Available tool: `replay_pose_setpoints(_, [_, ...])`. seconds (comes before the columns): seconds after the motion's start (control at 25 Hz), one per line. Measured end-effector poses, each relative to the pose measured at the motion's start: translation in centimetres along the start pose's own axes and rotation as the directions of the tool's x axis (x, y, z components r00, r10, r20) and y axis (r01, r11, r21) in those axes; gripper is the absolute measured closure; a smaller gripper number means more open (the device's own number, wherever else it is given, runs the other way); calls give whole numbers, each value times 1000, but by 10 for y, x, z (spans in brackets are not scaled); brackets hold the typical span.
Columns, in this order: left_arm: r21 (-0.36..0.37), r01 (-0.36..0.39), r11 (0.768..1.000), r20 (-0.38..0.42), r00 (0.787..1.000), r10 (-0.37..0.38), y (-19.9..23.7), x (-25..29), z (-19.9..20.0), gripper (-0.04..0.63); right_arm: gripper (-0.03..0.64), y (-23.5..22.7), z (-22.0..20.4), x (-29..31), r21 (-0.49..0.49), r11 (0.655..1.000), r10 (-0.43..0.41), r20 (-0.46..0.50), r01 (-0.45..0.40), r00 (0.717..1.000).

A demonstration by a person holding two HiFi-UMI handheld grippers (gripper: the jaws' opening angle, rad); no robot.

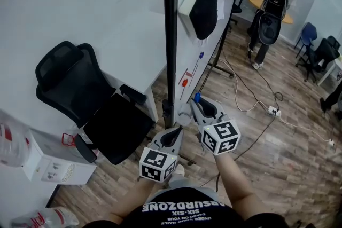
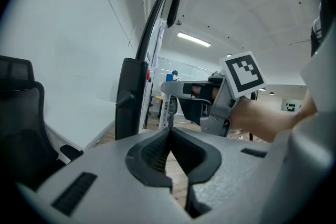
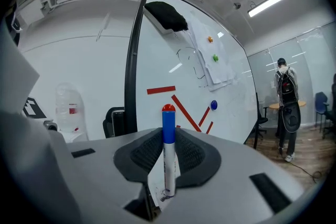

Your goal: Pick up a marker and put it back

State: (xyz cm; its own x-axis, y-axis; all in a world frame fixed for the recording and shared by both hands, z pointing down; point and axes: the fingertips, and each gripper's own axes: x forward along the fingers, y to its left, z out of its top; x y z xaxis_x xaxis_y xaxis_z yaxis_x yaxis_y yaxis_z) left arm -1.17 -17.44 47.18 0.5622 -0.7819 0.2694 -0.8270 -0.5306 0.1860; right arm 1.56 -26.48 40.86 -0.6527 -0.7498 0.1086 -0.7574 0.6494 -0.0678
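While the right tongs (image 3: 168,136) are clamped on a marker (image 3: 168,165), the left tongs (image 2: 169,132) are pressed together with nothing between them. The marker stands upright between the right pads, with its white barrel low in the gap and its blue cap (image 3: 167,126) rising above the tips. A small red round spot sits right over the cap; I cannot tell whether it belongs to the marker or to the board behind.

Just beyond stands a whiteboard (image 3: 210,81) with red strokes (image 3: 160,90) drawn on it. It carries a blue magnet (image 3: 213,105), with a green magnet (image 3: 214,58) and an orange magnet (image 3: 210,39) higher up. A black eraser (image 3: 165,16) is stuck near its top edge.

In the head view both tongs are held out before the person at the foot of the board. The right pair is ahead and nearer the board's face, and the left pair is just beside the board's black post (image 1: 170,34). A black office chair (image 1: 80,99) stands left of the post, beside a white tabletop (image 1: 123,45). Well away on the wooden floor (image 1: 288,157), a person wearing a backpack (image 1: 273,5) faces away, and cables trail to a power strip (image 1: 273,110).
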Motion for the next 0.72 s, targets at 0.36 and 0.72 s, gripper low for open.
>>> replay_pose_setpoints(0.36, [-12, -10, 1000, -19, 1000, 10, 2, 1, -8, 588, 552, -1, -26, 14, 10, 1000, 21, -49, -21, 999])
replay_pose_setpoints(0.72, [-11, -6, 1000, -24, 1000, 6, 2, 1, -10, 588, 552, 0, -53, 18, 3, 999, 34, -120, -34, 992])
